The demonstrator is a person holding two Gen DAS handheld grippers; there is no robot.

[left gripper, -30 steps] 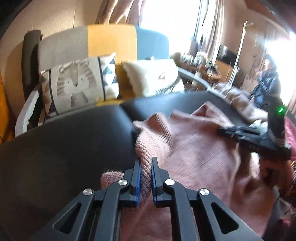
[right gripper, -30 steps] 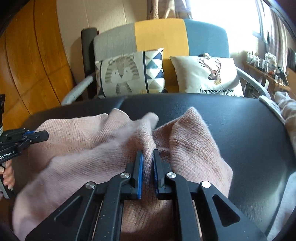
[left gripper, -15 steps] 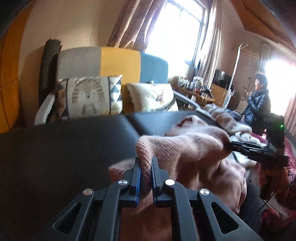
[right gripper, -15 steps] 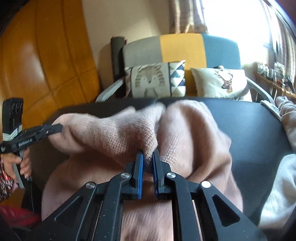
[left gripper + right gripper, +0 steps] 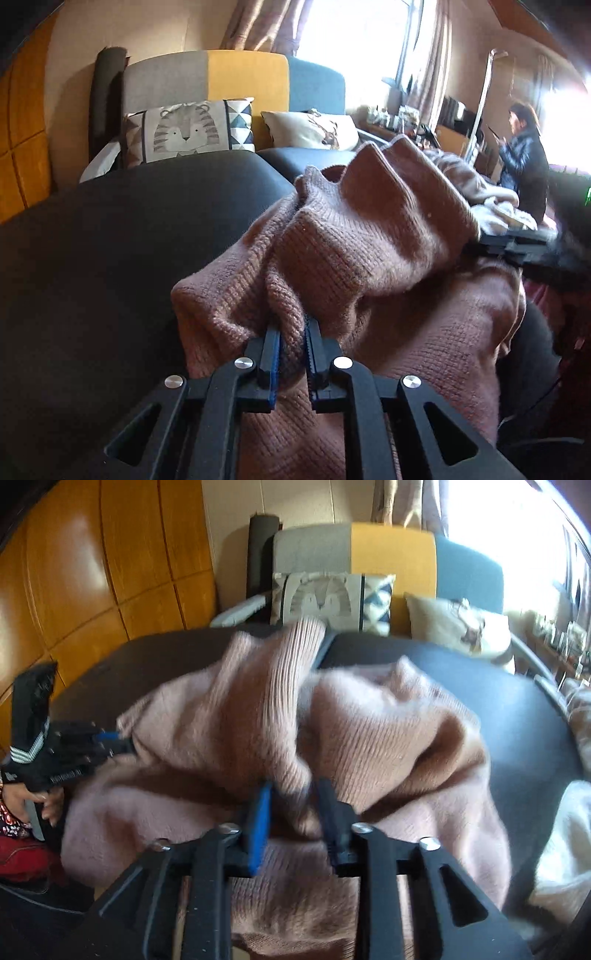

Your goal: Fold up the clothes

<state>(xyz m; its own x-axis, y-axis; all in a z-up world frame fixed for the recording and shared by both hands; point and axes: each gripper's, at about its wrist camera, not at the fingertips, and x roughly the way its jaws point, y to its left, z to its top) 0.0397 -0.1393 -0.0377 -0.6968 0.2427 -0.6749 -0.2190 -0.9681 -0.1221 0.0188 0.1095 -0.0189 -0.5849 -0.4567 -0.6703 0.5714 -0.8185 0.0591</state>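
A pink knit sweater point(image 5: 369, 251) is bunched up and lifted off the black table point(image 5: 110, 236). My left gripper point(image 5: 291, 332) is shut on a fold of its edge. In the right wrist view the sweater point(image 5: 369, 738) hangs between both grippers. My right gripper point(image 5: 293, 797) has its jaws parted, with a fold of sweater still lying between them. The left gripper also shows at the left of the right wrist view point(image 5: 122, 742), gripping the sweater's edge. The right gripper shows at the right of the left wrist view point(image 5: 476, 245).
A grey, yellow and blue sofa point(image 5: 243, 77) with a tiger cushion point(image 5: 184, 129) and a deer cushion point(image 5: 310, 127) stands behind the table. More clothes point(image 5: 491, 206) lie at the right. A person point(image 5: 524, 158) stands far right. Wooden panels point(image 5: 92, 572) are at the left.
Both grippers have lifted the sweater off the table and bunched it together. The right gripper's jaws have parted from shut to open.
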